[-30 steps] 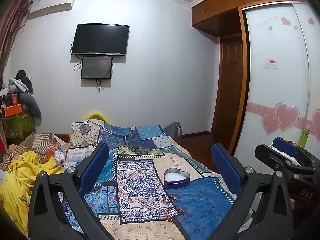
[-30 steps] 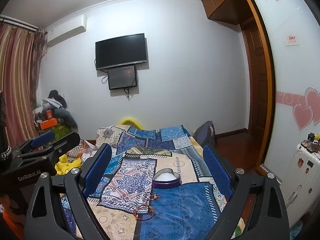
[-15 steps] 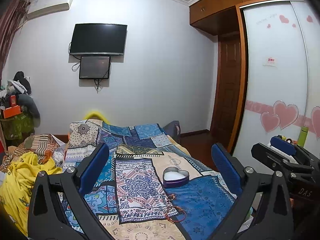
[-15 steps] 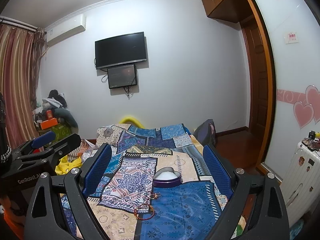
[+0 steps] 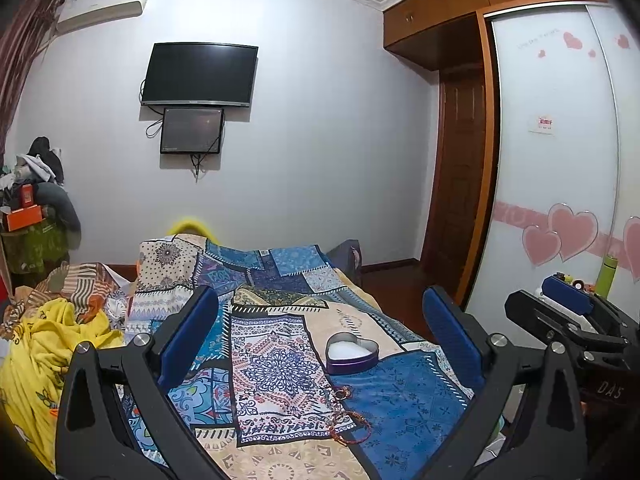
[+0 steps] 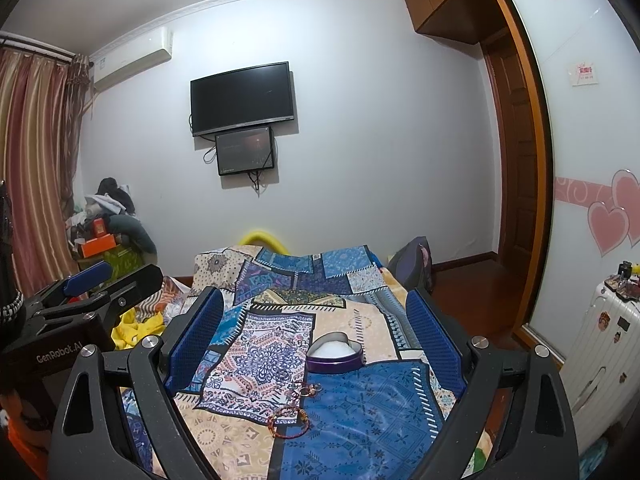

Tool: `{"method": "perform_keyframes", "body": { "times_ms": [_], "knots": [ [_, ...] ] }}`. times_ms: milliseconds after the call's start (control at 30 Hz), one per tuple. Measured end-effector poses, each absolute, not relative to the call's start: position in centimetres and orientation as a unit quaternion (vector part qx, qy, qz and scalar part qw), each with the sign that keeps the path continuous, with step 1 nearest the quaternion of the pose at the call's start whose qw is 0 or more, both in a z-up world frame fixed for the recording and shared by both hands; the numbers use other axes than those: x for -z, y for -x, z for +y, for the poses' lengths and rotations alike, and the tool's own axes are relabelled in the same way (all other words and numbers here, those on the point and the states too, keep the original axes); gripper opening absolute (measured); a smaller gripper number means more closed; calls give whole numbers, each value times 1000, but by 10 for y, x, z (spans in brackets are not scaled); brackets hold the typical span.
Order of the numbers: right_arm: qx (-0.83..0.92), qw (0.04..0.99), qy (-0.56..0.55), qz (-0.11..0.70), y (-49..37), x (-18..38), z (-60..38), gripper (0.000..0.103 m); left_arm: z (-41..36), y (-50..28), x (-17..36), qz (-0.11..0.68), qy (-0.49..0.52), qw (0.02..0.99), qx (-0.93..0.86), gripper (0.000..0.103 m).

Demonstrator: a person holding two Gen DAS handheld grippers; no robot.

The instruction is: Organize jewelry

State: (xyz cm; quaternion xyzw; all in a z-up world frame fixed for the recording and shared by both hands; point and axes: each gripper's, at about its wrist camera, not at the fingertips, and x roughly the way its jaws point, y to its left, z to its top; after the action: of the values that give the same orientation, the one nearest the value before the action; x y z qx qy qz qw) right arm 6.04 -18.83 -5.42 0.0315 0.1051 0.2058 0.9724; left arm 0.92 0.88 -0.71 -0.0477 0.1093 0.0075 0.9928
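Note:
A purple heart-shaped tin point(image 5: 352, 354) point(image 6: 335, 353) with a white lining lies open on the patterned bedspread. Just in front of it lie small rings point(image 5: 343, 393) point(image 6: 309, 390) and a red cord bracelet point(image 5: 352, 428) point(image 6: 289, 422), loose on the cloth. My left gripper point(image 5: 320, 334) is open and held above the near end of the bed, well short of the jewelry. My right gripper point(image 6: 314, 332) is likewise open with nothing between its blue pads. Each gripper shows at the edge of the other's view.
The patchwork bedspread point(image 5: 280, 320) covers the bed ahead. Yellow cloth point(image 5: 44, 344) and striped bedding are piled at the left. A white suitcase point(image 6: 600, 352) with small items on top stands at the right by the wardrobe door. A TV point(image 6: 242, 98) hangs on the far wall.
Both views have shifted only slightly; the jewelry and tin lie where they were. Both grippers stay open.

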Motion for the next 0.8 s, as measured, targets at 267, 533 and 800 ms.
{"method": "perform_keyframes", "body": {
  "times_ms": [267,533,800],
  "knots": [
    [-205,972,-31,107,-61,55,-188,91,8,-10,8,110,49,993,-9,103],
    [-205,972,-31,108,-62,55,-188,91,8,-10,8,111,49,993,-8,103],
    [-205,972,-29,110,-62,55,-188,91,7,-11,8,109,49,993,-6,103]
  ]
}}
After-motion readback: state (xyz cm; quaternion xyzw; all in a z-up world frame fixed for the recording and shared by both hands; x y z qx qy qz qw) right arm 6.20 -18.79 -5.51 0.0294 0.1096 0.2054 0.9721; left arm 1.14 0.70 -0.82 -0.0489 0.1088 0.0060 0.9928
